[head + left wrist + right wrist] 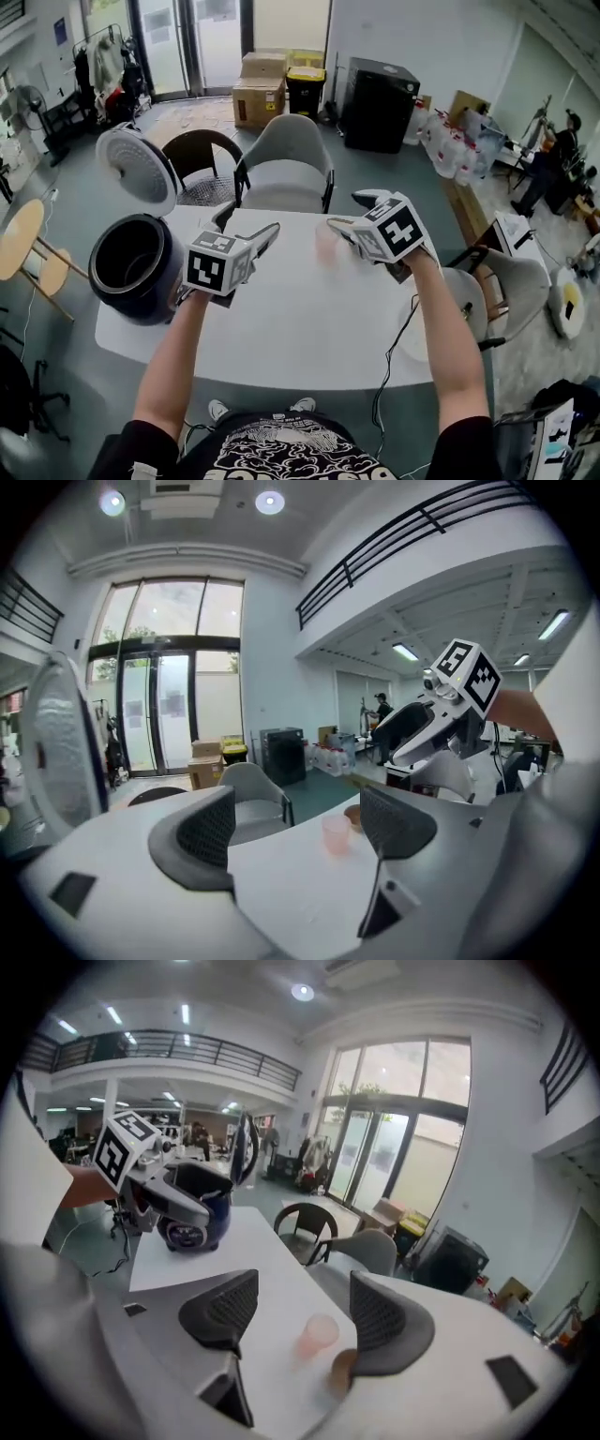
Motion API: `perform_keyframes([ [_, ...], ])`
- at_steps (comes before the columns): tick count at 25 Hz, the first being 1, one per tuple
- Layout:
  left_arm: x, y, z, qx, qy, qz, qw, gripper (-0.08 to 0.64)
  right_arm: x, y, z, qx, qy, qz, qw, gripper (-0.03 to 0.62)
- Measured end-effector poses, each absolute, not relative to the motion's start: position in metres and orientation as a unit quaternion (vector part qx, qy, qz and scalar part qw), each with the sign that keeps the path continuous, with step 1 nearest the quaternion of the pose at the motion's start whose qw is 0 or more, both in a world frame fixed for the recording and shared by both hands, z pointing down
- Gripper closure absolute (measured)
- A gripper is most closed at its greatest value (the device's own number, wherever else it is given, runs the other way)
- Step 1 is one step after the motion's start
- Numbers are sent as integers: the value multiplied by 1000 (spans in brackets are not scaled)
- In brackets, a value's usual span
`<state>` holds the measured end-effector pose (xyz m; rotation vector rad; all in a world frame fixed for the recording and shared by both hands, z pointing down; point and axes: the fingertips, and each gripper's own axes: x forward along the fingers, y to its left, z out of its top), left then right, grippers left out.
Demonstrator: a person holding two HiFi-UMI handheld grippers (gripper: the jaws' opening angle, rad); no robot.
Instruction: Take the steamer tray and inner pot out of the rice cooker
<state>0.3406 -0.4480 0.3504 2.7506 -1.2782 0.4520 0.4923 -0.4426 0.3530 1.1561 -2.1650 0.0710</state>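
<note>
Left tongs [265, 234] and right tongs [352, 212] hover released, empty, over the tabletop [300, 319]. The rice cooker [136, 267] stands open at its left end, contents too dark to tell. Swing the 2 over that opening, descending straight onto opposite rims.

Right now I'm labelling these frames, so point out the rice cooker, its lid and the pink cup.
rice cooker [141, 307], head view, outer wall.
lid [139, 171], head view, inner face.
pink cup [336, 834], left gripper view, side wall.
</note>
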Motion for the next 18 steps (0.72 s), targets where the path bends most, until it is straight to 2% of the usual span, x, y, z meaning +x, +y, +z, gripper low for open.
perform_keyframes([
  [10,103,-425,314,835,-540,105,32,141,269,-445,285,386,-893,-67,219,242],
  [18,-95,-374,304,769,-632,85,45,141,113,-431,262,351,-926,-53,131,242],
])
